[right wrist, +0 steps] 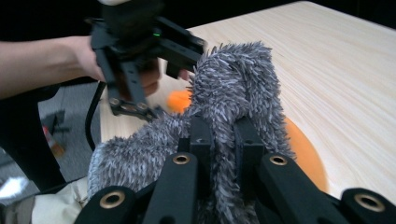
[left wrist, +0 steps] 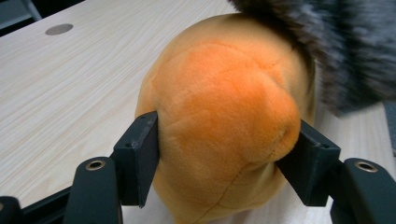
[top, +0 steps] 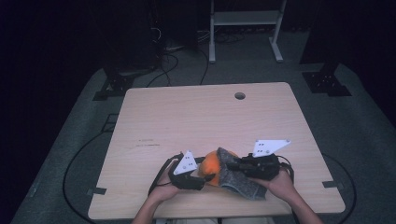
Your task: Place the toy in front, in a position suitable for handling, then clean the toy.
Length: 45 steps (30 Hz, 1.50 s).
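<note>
We clamp our left gripper (top: 205, 178) on the orange plush (left wrist: 224, 116) | our right gripper (right wrist: 219, 140) pinches the grey fuzzy cloth (right wrist: 233, 88) | both lie on the table (top: 196, 116).

I had both forearms in low from the near edge. Left gripper (top: 209, 177) pointed right, jaws partly apart w/ pads touching what sat btwn them. Right gripper (top: 229, 163) pointed left, jaws pinched tight.
</note>
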Motion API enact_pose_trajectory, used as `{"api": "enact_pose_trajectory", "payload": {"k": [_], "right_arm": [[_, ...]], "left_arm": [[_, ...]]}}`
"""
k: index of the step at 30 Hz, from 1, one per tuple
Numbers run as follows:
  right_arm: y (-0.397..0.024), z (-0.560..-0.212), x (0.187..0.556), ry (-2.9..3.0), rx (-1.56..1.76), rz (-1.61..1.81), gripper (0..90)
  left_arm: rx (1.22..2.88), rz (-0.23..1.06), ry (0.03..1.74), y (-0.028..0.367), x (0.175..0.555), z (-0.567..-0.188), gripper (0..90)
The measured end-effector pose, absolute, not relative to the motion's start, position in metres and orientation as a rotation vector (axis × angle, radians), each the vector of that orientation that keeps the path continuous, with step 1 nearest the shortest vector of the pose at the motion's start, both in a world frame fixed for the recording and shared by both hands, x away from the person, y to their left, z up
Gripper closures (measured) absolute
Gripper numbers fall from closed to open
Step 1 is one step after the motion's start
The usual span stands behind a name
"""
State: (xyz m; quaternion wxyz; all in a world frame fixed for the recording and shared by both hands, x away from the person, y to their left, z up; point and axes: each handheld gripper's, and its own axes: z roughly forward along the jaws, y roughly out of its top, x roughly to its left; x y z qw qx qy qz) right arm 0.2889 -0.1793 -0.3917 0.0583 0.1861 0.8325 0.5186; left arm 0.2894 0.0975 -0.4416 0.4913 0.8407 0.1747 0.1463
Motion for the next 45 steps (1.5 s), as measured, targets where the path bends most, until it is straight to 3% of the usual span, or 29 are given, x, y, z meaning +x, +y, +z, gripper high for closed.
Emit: {"api": "enact_pose_trajectory", "payload": {"k": [19, 28, 35, 41, 45], "right_arm": [[-0.201, -0.408, 0.301, 2.516, 0.691, 1.587, 80.6], [-0.159, -0.393, 0.298, 2.541, 0.541, 1.585, 80.6], [-0.188, -0.408, 0.304, 2.517, 0.717, 1.620, 80.6], [-0.202, -0.414, 0.297, 2.515, 0.736, 1.599, 80.4], [-0.196, -0.415, 0.296, 2.523, 0.713, 1.600, 80.4]], "left_arm": [[2.086, 0.374, 0.370, 0.102, 0.287, -0.447, 33.7], [2.116, 0.397, 0.359, 0.103, 0.285, -0.448, 35.9], [2.124, 0.376, 0.368, 0.107, 0.285, -0.450, 37.0], [2.069, 0.241, 0.437, 0.108, 0.289, -0.440, 18.9], [1.996, 0.170, 0.477, 0.100, 0.290, -0.427, 17.4]]}}
